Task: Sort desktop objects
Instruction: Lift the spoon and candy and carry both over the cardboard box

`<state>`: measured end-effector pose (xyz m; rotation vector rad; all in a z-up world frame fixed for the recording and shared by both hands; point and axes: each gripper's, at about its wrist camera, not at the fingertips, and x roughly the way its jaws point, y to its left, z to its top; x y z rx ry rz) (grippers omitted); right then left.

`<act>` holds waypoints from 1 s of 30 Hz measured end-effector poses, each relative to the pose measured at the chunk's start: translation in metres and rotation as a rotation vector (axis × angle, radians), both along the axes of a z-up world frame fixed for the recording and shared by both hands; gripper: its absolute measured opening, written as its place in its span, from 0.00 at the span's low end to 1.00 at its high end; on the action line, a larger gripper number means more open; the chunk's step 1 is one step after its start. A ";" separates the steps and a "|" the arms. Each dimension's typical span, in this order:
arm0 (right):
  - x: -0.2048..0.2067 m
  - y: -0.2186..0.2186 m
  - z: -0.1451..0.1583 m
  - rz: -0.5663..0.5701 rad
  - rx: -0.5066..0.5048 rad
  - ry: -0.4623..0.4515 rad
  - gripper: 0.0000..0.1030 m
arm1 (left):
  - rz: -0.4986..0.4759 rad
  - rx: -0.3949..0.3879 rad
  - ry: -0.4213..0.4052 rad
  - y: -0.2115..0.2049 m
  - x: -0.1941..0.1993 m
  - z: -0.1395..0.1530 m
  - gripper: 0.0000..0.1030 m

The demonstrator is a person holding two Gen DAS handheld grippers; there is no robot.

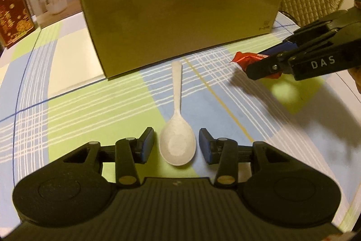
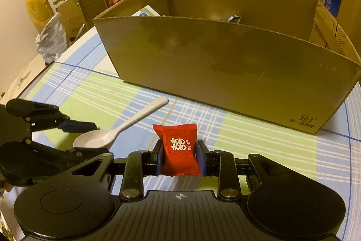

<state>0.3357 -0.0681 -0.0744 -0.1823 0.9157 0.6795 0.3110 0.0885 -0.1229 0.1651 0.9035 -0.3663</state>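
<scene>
Left gripper [image 1: 176, 147] spread wide, straddling the bowl of the white spoon [image 1: 177, 128] on the checked tablecloth [image 1: 79, 110]; pads apart from it, nothing gripped. My right gripper [image 2: 179, 156] is clamped on a red candy packet [image 2: 179, 150], which looks lifted just off the cloth. Beyond both, the cardboard box [image 2: 225, 64] stands open; I see a white-and-blue item and a silvery wrapper already inside. My read: sorting partly done, with candy and spoon left to go in. Cartons and bags are stacked beyond.
</scene>
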 end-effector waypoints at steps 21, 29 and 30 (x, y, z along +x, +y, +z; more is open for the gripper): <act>0.001 -0.002 0.004 0.001 0.016 -0.009 0.26 | 0.066 0.013 0.003 0.006 -0.008 0.014 0.25; 0.001 -0.001 0.003 0.002 0.008 -0.005 0.26 | 0.014 0.045 0.017 -0.005 -0.011 0.006 0.26; 0.002 -0.001 0.004 0.001 0.009 -0.007 0.26 | 0.018 0.038 0.006 -0.005 -0.012 0.005 0.26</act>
